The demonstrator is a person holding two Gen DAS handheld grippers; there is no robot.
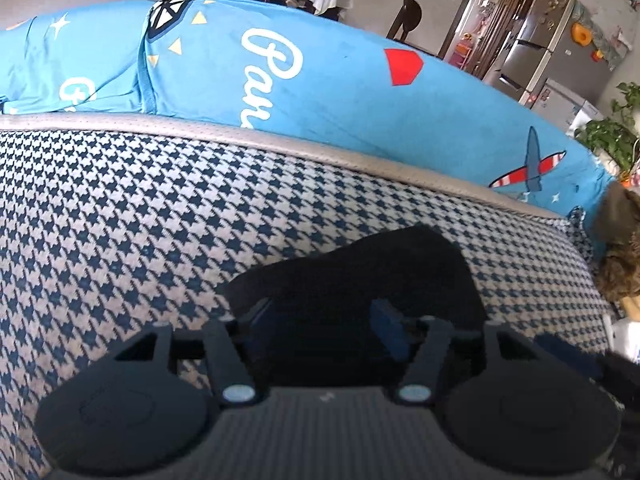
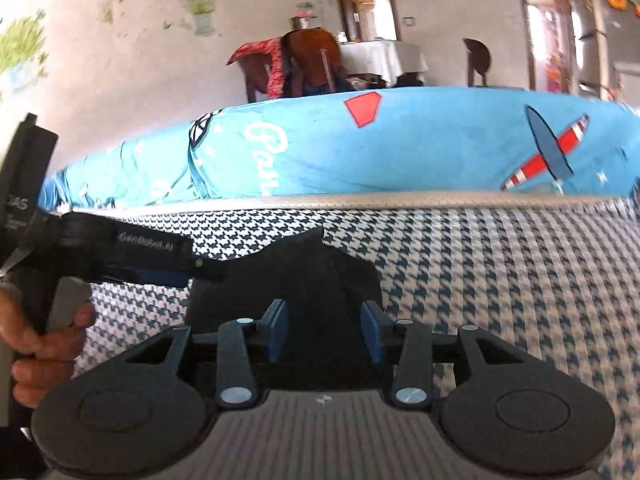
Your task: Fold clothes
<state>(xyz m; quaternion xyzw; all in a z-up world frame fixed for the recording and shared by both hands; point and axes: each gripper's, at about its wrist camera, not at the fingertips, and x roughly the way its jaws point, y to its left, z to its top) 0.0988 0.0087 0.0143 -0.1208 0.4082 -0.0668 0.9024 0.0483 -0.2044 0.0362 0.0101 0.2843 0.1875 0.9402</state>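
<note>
— Black garment (image 1: 360, 276), folded small, lies on the houndstooth cushion (image 1: 120, 208), in front of both grippers. What's around it?

— Behind it runs a blue printed cushion (image 1: 320, 80) with an aeroplane on it; nothing blocks the way. Far back there's a wooden chair (image 2: 308, 60) with red cloth (image 2: 272, 60) over it.

— Do the two views differ?

— Only the right wrist view shows the left gripper (image 2: 176, 272) from the side, reaching over the garment's left edge, with a hand (image 2: 36, 352) on its handle. The left view shows a fridge (image 1: 560, 40) and a plant (image 1: 612, 132).

— And the fingers?

— Left gripper's are about half open, garment beneath, nothing pinched. Right gripper (image 2: 326, 334) stands a bit narrower, blue pads (image 2: 278, 328) apart, holding nothing.
</note>
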